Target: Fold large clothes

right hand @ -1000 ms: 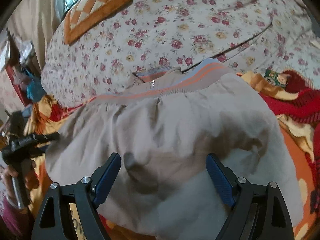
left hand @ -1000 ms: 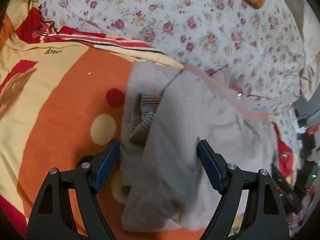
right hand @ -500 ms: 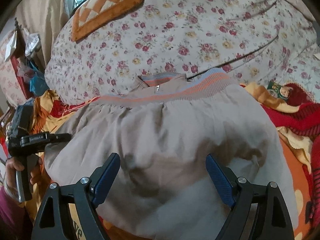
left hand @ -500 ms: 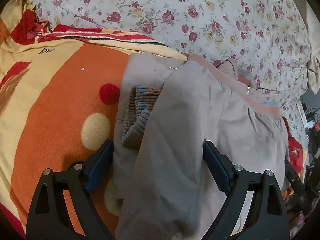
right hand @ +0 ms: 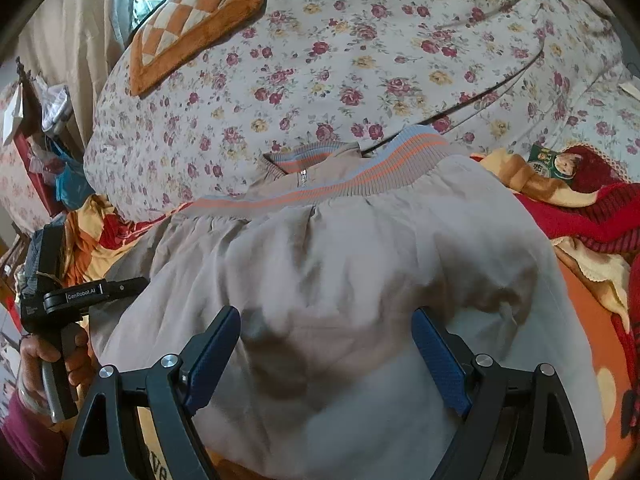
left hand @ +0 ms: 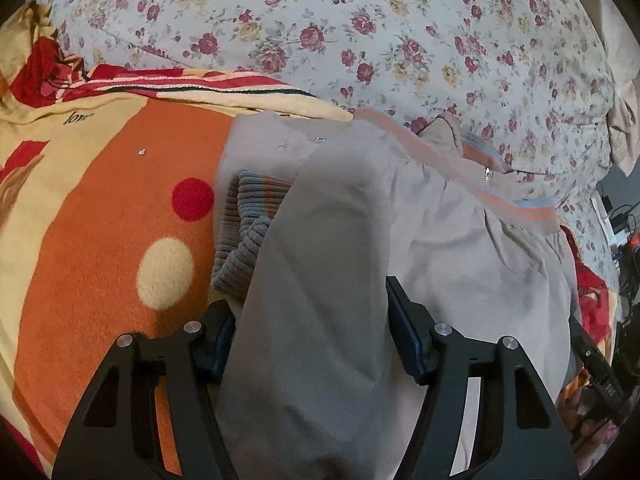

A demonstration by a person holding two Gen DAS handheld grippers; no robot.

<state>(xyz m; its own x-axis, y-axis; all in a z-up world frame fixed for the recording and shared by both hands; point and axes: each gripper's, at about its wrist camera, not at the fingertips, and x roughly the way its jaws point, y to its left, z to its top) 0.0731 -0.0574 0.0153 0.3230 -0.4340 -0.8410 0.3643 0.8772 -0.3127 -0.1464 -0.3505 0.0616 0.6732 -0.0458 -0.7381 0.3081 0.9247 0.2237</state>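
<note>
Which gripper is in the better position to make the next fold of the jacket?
Probably the left gripper: its fingers already sit either side of a raised ridge of the jacket. The right gripper is open over flat cloth, gripping nothing.

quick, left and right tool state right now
left tool: jaws wide around a fold of the beige jacket, grip cannot be told
right tool: open, over the jacket, holding nothing

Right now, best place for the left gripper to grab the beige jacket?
Probably the folded left edge of the beige jacket, near the ribbed cuff. It is stacked thick there and raised off the orange blanket. Come in low from the near side; the left gripper straddles that fold.
</note>
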